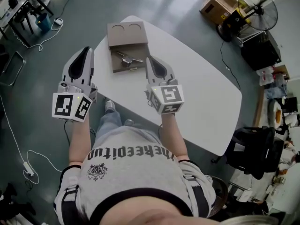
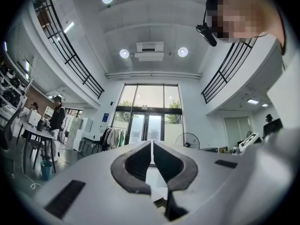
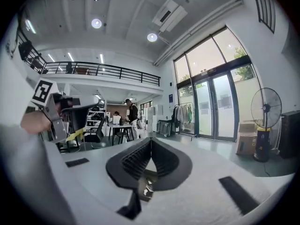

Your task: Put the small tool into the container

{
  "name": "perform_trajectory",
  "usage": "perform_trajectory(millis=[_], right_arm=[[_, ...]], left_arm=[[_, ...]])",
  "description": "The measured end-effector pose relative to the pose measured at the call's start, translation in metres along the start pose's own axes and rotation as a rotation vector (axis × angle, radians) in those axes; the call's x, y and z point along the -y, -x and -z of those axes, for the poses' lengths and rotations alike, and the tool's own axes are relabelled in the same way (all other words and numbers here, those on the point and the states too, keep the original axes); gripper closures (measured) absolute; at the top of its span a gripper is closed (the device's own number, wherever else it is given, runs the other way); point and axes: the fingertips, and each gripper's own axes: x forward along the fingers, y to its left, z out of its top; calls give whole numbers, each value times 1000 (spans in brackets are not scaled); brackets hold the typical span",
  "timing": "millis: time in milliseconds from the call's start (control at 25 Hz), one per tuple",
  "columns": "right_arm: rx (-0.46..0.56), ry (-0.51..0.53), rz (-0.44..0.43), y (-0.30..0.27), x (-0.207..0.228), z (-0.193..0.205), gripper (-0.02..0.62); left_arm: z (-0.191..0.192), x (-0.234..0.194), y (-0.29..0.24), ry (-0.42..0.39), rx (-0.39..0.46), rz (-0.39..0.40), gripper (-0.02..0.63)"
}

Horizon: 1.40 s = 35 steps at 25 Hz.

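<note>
left tool [image 1: 85, 50] and right tool [image 1: 151, 60] hang clenched and empty, on the near side of the brown box [image 1: 127, 32] on the surface [image 1: 201, 93]. the small metal piece [image 1: 128, 58] seems to lie inside the box, so the task looks done and the next move is just drawing away.

White table, brown container, chequered cubes

The table [image 1: 206, 93] is plain white against a dull grey-green floor [image 1: 154, 3]. The container [image 1: 127, 36] is flat cardboard brown, and the small tool [image 1: 129, 58] is silvery grey metal. The left gripper [image 1: 86, 49] and right gripper [image 1: 149, 59] have pale grey-white shells and black pads [image 3: 133, 161], ribbed on the right one. Their cubes carry black-and-white square markers. The person's shirt [image 1: 136, 172] is mottled grey with black lettering and black trim.
</note>
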Motion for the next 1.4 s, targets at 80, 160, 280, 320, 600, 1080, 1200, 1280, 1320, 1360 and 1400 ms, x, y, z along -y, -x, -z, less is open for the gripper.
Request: perform_trajectory(millis=[80, 160, 280, 320, 600, 1080, 1200, 1280, 1320, 1360, 1400], right_arm=[[10, -5, 3, 7, 3, -6, 591], [34, -12, 7, 13, 7, -14, 591], [61, -15, 16, 22, 11, -24, 591], [70, -14, 19, 25, 12, -27, 591], [127, 1, 46, 49, 19, -48, 592], [170, 21, 70, 77, 23, -58, 592], [170, 18, 72, 80, 24, -57, 592], [173, 10, 73, 81, 23, -58, 592], [174, 6, 72, 82, 23, -59, 592], [176, 7, 67, 83, 21, -59, 592], [178, 10, 60, 83, 20, -59, 592]], left_arm=[[0, 5, -1, -1, -2, 4, 592], [0, 11, -2, -3, -3, 7, 592], [-1, 16, -1, -4, -2, 10, 592], [0, 18, 0, -4, -1, 11, 592], [0, 30, 6, -5, -1, 6, 592], [-1, 44, 17, 0, 9, 7, 592], [-1, 46, 18, 0, 9, 7, 592], [-1, 46, 22, -1, 9, 0, 592], [-1, 47, 24, -1, 9, -4, 592], [-2, 47, 25, -2, 9, -8, 592], [-3, 47, 27, -3, 9, -12, 592]])
